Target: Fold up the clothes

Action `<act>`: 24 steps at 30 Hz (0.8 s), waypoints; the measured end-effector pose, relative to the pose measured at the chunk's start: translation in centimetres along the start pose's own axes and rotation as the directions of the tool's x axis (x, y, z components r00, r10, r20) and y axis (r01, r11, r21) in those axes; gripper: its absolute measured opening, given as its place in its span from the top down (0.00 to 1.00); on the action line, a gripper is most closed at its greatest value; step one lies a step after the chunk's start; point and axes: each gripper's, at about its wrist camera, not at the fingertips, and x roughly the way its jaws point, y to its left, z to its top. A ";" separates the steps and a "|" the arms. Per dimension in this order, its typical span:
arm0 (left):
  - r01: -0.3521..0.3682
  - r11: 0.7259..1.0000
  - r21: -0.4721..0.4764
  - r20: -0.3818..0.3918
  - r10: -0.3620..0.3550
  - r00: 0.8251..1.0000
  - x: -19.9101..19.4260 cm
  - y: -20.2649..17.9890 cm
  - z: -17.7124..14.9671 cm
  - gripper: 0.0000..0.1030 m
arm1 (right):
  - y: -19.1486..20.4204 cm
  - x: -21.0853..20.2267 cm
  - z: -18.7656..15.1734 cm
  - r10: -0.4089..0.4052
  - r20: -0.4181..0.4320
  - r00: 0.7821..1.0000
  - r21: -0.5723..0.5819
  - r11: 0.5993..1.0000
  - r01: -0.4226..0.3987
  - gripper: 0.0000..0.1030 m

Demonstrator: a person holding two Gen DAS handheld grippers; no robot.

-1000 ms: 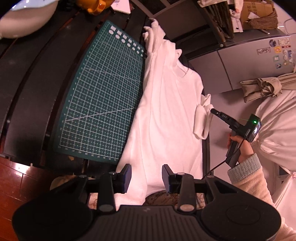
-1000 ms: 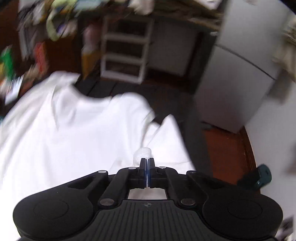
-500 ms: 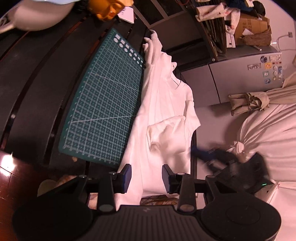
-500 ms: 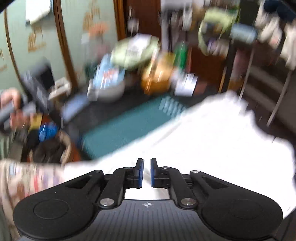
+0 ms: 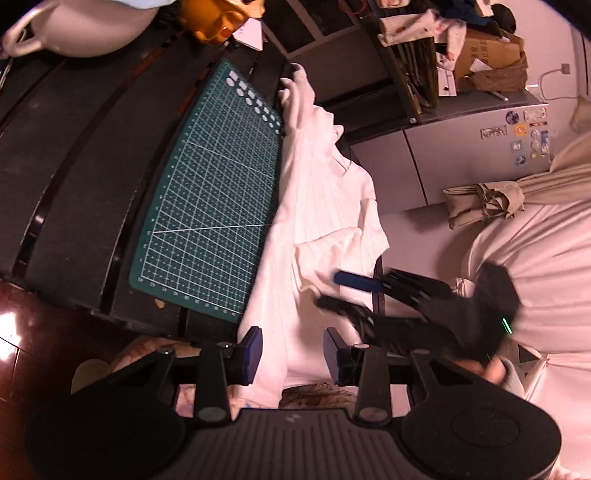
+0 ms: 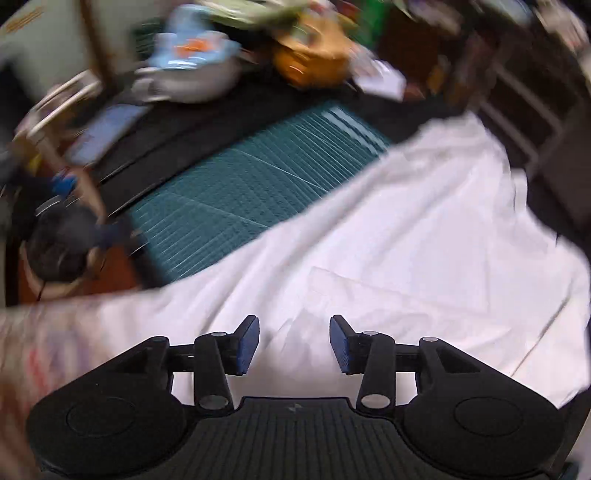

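A white T-shirt [image 5: 317,206] lies lengthwise on the dark table [image 5: 74,166], its left side over a green cutting mat [image 5: 210,206]. One sleeve [image 5: 332,254] lies folded in on the body. My left gripper [image 5: 293,350] hovers at the near hem, open, with the cloth below its pads. My right gripper [image 5: 330,290], blurred, hangs over the near right part of the shirt. In the right wrist view the right gripper [image 6: 294,341] points down at the shirt [image 6: 406,240]; its jaws are opening and nothing is between them.
A white pot [image 5: 85,26] and an orange object [image 5: 214,22] stand at the table's far end. Right of the table are a grey cabinet [image 5: 472,155], a beige bundle [image 5: 487,199] and white bedding [image 5: 535,258]. Wooden floor [image 5: 37,314] lies near left.
The right gripper let go of the sleeve, which now lies folded across the shirt's body. It swung toward the near hem and its jaws came apart. The left gripper barely shifted.
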 end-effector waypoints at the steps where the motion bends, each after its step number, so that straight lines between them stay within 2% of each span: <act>1: 0.003 1.000 -0.007 0.002 -0.003 1.000 -0.1 0.1 -0.1 0.66 | -0.4 0.7 0.2 0.002 -0.006 1.000 0.049 0.999 -0.002 0.64; 2: 0.003 1.000 -0.009 0.004 -0.003 1.000 -0.3 0.3 -0.2 0.66 | -0.8 1.3 0.4 -0.007 -0.014 1.000 0.059 0.998 0.008 0.85; 3: 0.002 1.000 -0.010 0.008 -0.002 1.000 -0.5 0.4 -0.3 0.66 | -1.0 1.8 0.6 -0.016 -0.016 1.000 0.067 0.998 0.017 1.00; 5: 0.001 1.000 -0.009 0.014 -0.001 1.000 -0.9 0.7 -0.5 0.66 | -1.5 1.7 0.8 -0.034 0.008 0.999 0.079 0.996 0.033 1.00; 8: 0.007 1.000 -0.016 0.020 -0.007 1.000 -1.2 1.2 -0.6 0.66 | -2.4 -0.9 1.0 0.003 0.122 0.993 0.135 0.991 -0.019 1.00; 10: 0.010 1.000 -0.021 0.020 -0.010 1.000 -1.1 1.4 -0.6 0.66 | -2.3 -2.2 1.4 0.006 0.167 0.986 0.116 0.993 -0.025 0.99; 13: 0.020 1.000 -0.023 0.013 -0.020 1.000 -0.6 1.5 -0.6 0.66 | -1.4 -1.4 1.7 -0.019 0.121 0.993 0.062 0.998 0.011 0.97; 15: 0.029 0.999 -0.020 0.007 -0.029 1.000 -0.3 1.4 -0.7 0.66 | -0.5 -0.3 1.5 -0.028 0.079 0.996 0.022 0.999 0.026 0.88; 16: 0.034 0.999 -0.015 0.003 -0.033 0.999 -0.3 1.4 -0.9 0.66 | 0.1 0.2 1.4 -0.037 0.063 0.997 0.000 0.999 0.037 0.76; 17: 0.034 0.999 -0.013 0.002 -0.034 0.999 -0.2 1.4 -0.9 0.66 | 0.8 0.5 1.2 -0.057 0.065 0.996 -0.025 0.998 0.058 0.69; 21: 0.032 0.999 -0.021 0.001 -0.032 0.999 -0.4 1.9 -1.2 0.66 | 2.9 1.9 0.7 -0.147 0.048 0.988 -0.135 0.979 0.152 0.73; 23: 0.029 0.999 -0.030 0.006 -0.029 1.000 -0.6 2.3 -1.2 0.66 | 3.1 2.8 0.7 -0.169 0.006 0.986 -0.157 0.973 0.168 0.96; 24: 0.030 0.999 -0.031 0.008 -0.030 1.000 -0.6 2.3 -1.2 0.66 | 2.7 3.0 0.7 -0.165 -0.005 0.986 -0.146 0.976 0.162 0.96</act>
